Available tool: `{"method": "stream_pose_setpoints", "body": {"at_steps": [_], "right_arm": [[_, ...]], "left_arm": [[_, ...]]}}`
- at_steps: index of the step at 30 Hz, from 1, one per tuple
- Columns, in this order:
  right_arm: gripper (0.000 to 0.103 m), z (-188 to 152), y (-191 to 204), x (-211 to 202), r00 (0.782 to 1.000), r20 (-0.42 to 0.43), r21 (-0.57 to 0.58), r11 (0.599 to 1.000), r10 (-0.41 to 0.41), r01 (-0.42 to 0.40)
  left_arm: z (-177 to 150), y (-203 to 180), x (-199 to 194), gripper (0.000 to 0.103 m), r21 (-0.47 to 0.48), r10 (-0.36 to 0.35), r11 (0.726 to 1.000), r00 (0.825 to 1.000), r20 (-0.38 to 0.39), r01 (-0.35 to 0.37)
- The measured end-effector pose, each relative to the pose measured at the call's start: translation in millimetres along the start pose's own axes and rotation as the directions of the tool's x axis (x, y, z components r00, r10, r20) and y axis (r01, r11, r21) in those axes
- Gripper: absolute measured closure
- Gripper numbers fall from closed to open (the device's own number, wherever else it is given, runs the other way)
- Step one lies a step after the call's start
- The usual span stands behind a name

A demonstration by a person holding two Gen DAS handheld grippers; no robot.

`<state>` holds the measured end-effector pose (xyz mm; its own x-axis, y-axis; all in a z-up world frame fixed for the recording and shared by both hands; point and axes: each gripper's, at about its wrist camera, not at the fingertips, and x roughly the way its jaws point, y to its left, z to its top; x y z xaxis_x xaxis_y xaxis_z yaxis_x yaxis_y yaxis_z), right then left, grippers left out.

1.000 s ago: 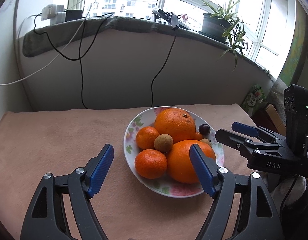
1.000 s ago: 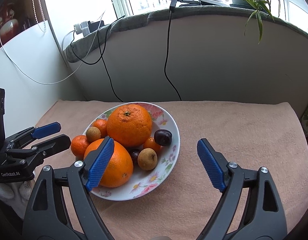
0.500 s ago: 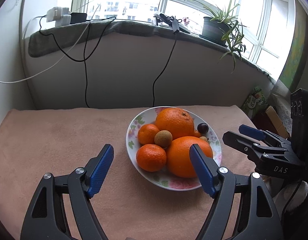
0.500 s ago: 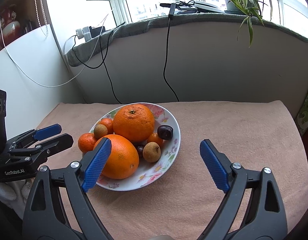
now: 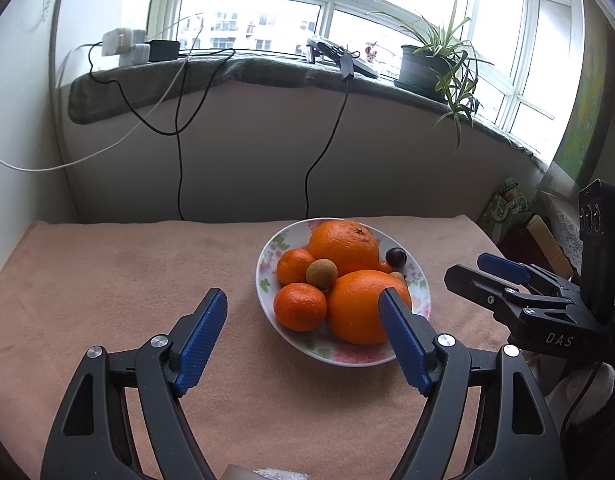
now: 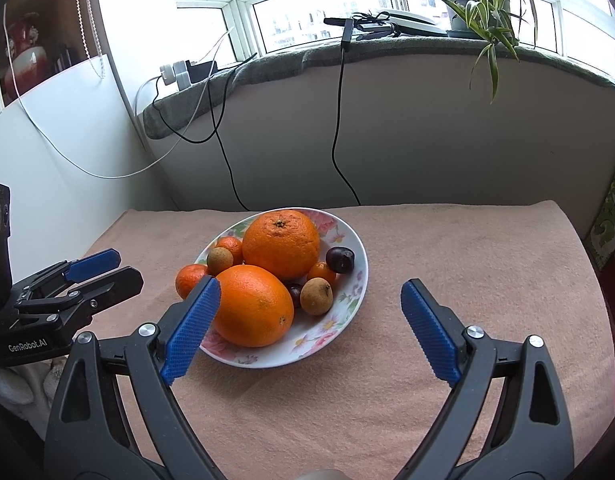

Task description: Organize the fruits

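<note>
A flowered plate (image 6: 353,240) is sitting on the table, holding two big oranges (image 6: 281,243), three small tangerines (image 5: 300,306), two brown longans (image 6: 316,296) and a dark plum (image 6: 340,260), all piled touching.

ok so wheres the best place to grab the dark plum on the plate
Grip the dark plum across its round middle, coming from above on the right-hand rim side of the plate. It sits exposed there, while the top orange crowds its left. The right gripper, open and empty, seems better placed.
</note>
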<state>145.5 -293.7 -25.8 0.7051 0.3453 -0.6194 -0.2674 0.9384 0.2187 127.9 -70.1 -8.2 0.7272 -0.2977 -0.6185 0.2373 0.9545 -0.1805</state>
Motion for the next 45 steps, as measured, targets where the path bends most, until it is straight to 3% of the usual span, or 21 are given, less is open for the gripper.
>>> {"method": "stream_pose_setpoints", "body": {"at_steps": [20, 45], "right_arm": [[0.009, -23, 27, -41, 0.999, 0.033, -0.015, 1.000, 0.002, -0.001], [0.008, -43, 39, -46, 1.000, 0.016, -0.004, 1.000, 0.017, -0.017]], "left_arm": [[-25, 0, -46, 0.021, -0.031, 0.022, 0.999, 0.999, 0.026, -0.022], [-41, 8, -67, 0.021, -0.034, 0.074, 0.997, 0.996, 0.041, -0.073]]}}
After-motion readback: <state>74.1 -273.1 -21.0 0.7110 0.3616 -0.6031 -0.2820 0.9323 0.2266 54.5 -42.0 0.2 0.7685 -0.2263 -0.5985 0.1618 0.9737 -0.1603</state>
